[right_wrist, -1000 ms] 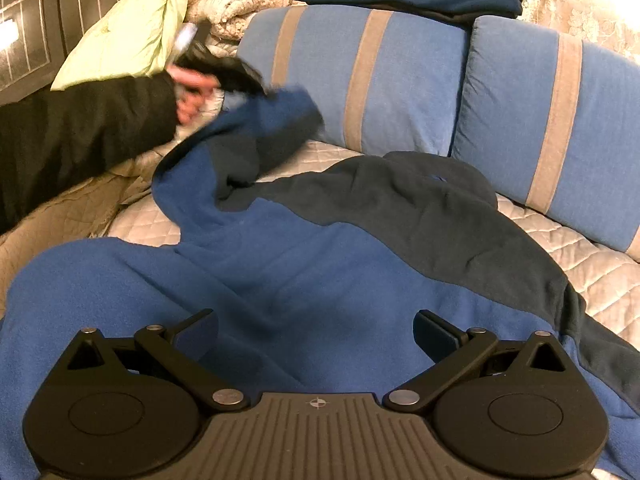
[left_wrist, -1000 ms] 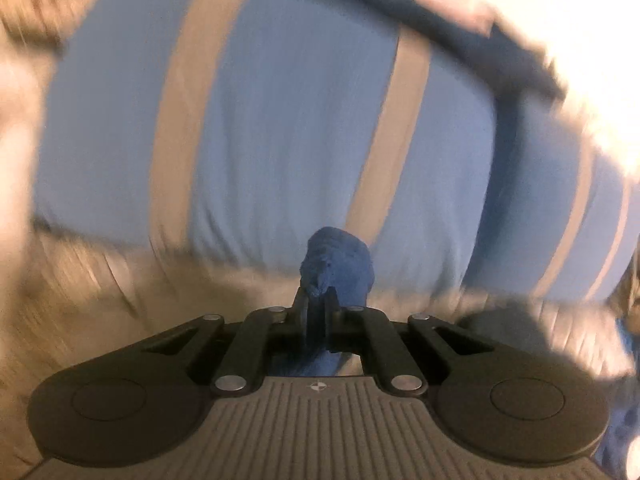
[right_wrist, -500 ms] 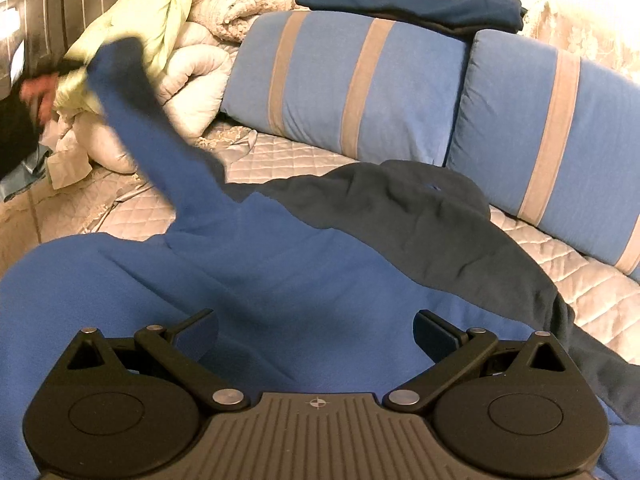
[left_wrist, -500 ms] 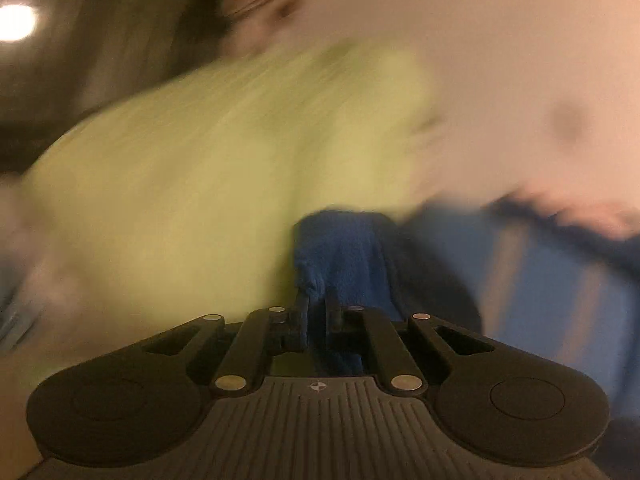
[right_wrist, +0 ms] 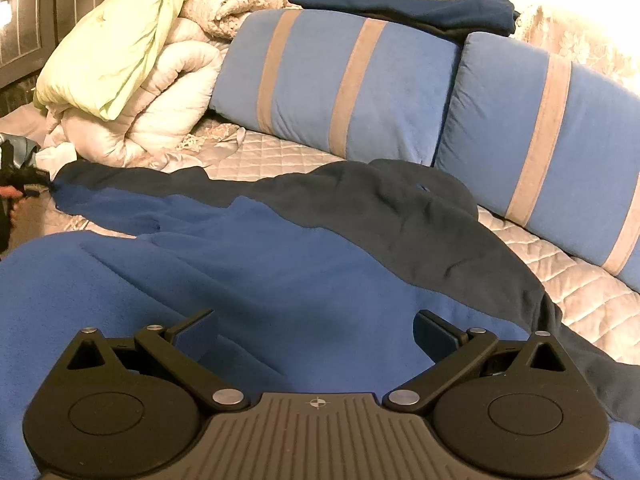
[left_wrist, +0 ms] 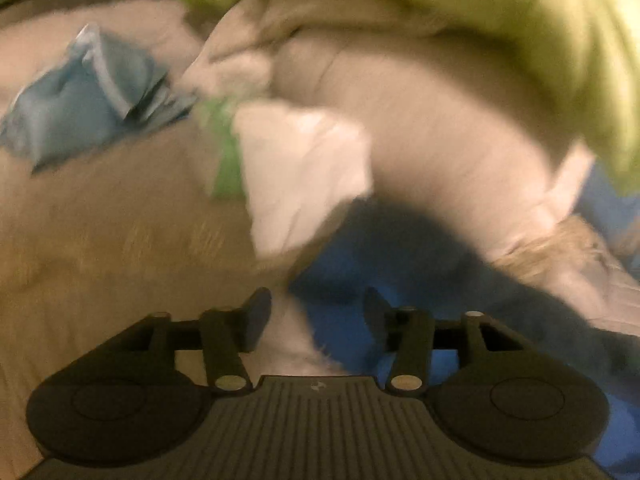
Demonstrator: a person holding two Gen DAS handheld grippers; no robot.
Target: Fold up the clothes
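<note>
A fleece top (right_wrist: 280,280), bright blue with a dark navy upper part (right_wrist: 400,216), lies spread on the quilted bed. Its sleeve (right_wrist: 104,196) is stretched out flat to the left. In the blurred left wrist view my left gripper (left_wrist: 316,314) has its jaws opening. The blue sleeve end (left_wrist: 360,264) lies just ahead of and partly between the fingers, and the pads do not press on it. My right gripper (right_wrist: 316,330) hovers open over the blue body of the top, with nothing between its fingers.
Two blue cushions with beige stripes (right_wrist: 340,84) (right_wrist: 552,152) stand at the back, a folded dark garment (right_wrist: 420,8) on top of them. Rolled white and green quilts (right_wrist: 132,72) pile at the back left. A light blue cloth (left_wrist: 88,100) lies beyond the sleeve.
The left gripper swung the sleeve out to the left and down onto the bed, then its jaws parted and let the cloth go. The right gripper stayed still.
</note>
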